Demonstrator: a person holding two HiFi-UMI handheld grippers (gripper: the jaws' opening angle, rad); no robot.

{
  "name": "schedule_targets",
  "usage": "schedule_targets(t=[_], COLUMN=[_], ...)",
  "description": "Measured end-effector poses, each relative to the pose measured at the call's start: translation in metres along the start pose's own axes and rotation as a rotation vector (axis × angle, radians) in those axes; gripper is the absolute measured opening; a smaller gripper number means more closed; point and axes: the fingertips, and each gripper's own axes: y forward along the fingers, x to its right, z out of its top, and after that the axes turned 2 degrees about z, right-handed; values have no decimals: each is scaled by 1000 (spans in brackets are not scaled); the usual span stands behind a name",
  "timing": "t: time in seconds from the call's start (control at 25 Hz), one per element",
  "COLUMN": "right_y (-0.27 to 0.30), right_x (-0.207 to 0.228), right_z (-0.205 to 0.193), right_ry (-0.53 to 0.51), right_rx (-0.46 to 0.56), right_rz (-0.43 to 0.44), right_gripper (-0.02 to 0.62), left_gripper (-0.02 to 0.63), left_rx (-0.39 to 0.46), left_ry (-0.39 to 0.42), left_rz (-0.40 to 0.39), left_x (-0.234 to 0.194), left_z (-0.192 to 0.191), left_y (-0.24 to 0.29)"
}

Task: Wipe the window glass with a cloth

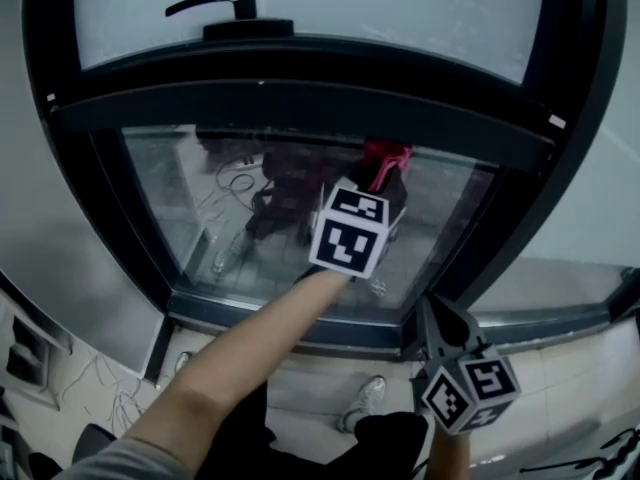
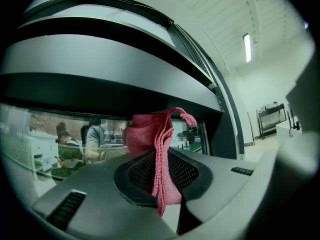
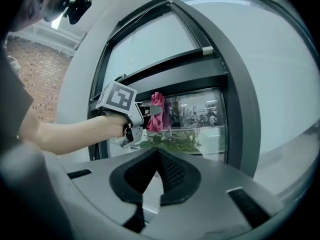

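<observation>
The lower window pane sits in a dark frame. My left gripper is raised to it, shut on a red cloth whose bunched end is at the glass near the pane's upper right. In the left gripper view the cloth hangs pinched between the jaws of the left gripper. The right gripper view shows that left gripper and cloth against the glass. My right gripper hangs low at the right, away from the pane; seen in its own view, the right gripper is shut and holds nothing.
A black window handle sits on the upper sash. The frame's bottom sill runs below the pane. Beneath are tiled floor, loose cables and the person's shoe. A thick frame post borders the pane's right.
</observation>
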Motion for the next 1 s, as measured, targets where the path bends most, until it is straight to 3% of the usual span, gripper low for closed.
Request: schedule_targets(t=[0.64, 0.84, 1.0], right_y=[-74, -81, -84], right_x=[68, 73, 81], right_z=[-14, -18, -19], right_ry=[101, 112, 125], right_rx=[56, 66, 78], right_rz=[-155, -163, -177], right_gripper=[0, 0, 0], left_gripper=[46, 46, 46], left_rx=[-13, -39, -57], left_ry=[-1, 50, 192], left_rz=[-194, -224, -230], left_x=[135, 153, 161], left_z=[6, 0, -4], left_y=[71, 85, 91])
